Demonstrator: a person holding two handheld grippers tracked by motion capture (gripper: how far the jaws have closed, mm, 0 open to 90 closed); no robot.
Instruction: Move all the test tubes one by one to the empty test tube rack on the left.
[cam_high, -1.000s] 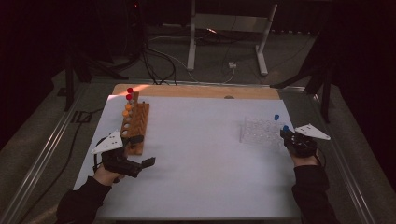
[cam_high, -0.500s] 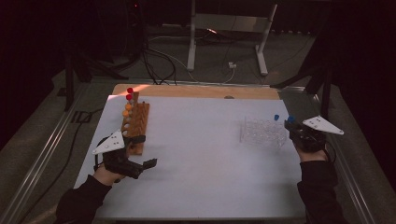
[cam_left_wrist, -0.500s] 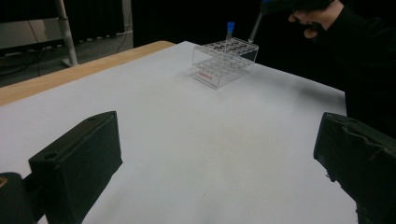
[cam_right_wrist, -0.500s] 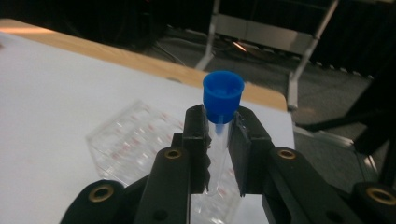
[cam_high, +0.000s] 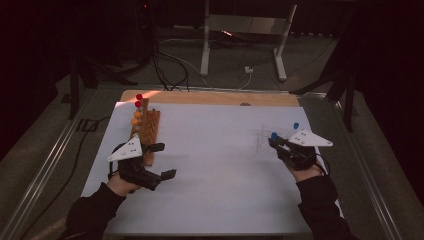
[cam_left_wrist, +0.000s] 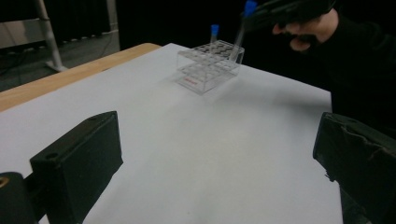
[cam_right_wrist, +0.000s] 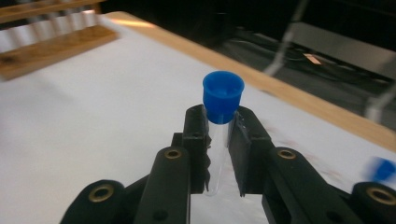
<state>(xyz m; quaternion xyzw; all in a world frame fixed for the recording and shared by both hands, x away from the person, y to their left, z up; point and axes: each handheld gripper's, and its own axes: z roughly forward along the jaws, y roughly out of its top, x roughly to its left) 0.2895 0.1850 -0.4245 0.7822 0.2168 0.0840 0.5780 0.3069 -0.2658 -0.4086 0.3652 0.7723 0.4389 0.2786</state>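
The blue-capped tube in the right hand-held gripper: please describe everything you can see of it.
The blue-capped tube is a slim, clear tube, plastic or glass by its look, closed by a round blue cap. The right hand-held gripper clamps it just below the cap. In the left gripper view it hangs tilted, its lower end at the clear rack. Whether it touches the rack is unclear.

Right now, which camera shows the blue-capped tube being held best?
The right gripper view: the blue-capped tube stands close up, clamped between the jaws. The left gripper view shows it far off; the high view shows little more than its cap.
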